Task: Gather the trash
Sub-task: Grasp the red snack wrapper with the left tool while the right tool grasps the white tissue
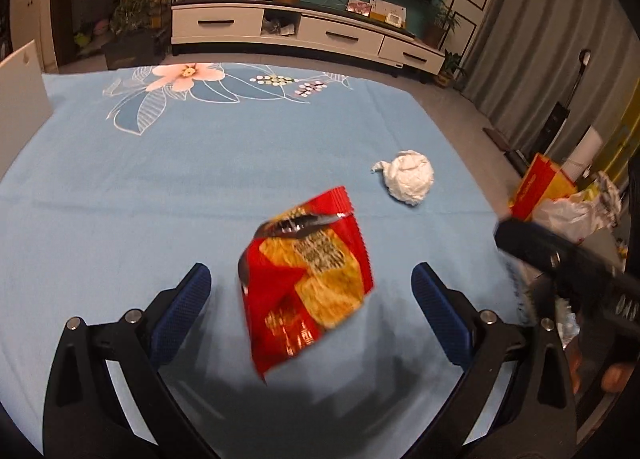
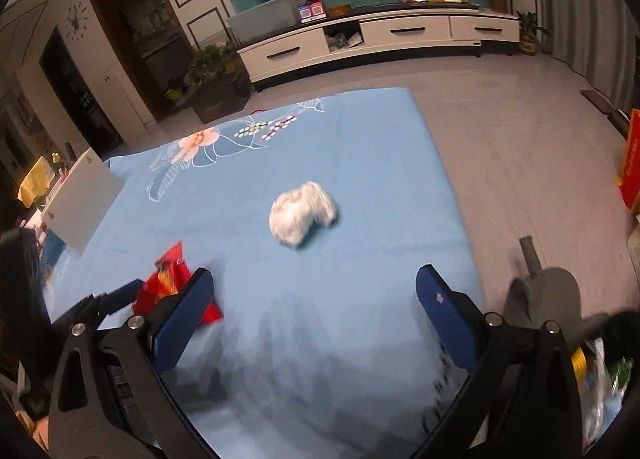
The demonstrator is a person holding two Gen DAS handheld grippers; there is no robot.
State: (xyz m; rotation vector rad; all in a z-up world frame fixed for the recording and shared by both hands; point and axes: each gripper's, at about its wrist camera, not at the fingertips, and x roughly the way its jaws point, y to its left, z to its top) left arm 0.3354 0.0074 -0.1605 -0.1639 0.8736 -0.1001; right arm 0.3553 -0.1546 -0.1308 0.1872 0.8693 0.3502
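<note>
My left gripper (image 1: 311, 291) is wide open and holds nothing; the red and yellow snack wrapper (image 1: 306, 283) lies flat on the blue cloth (image 1: 160, 187) between its fingers, long axis pointing from near-left to far-right. My right gripper (image 2: 314, 291) is also wide open and empty, and the crumpled white tissue (image 2: 302, 213) lies on the cloth ahead of it, apart from the wrapper.

White TV cabinet (image 1: 280, 25) behind blue floral cloth (image 1: 160, 187).

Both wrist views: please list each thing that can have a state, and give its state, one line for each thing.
Left gripper: jaws open, empty, wrapper between them.
Right gripper: jaws open, empty.
Wrapper: torn open, crumpled, on the cloth.
Tissue: balled up, on the cloth, untouched.
Cloth: spread flat.
Drawers: shut.
</note>
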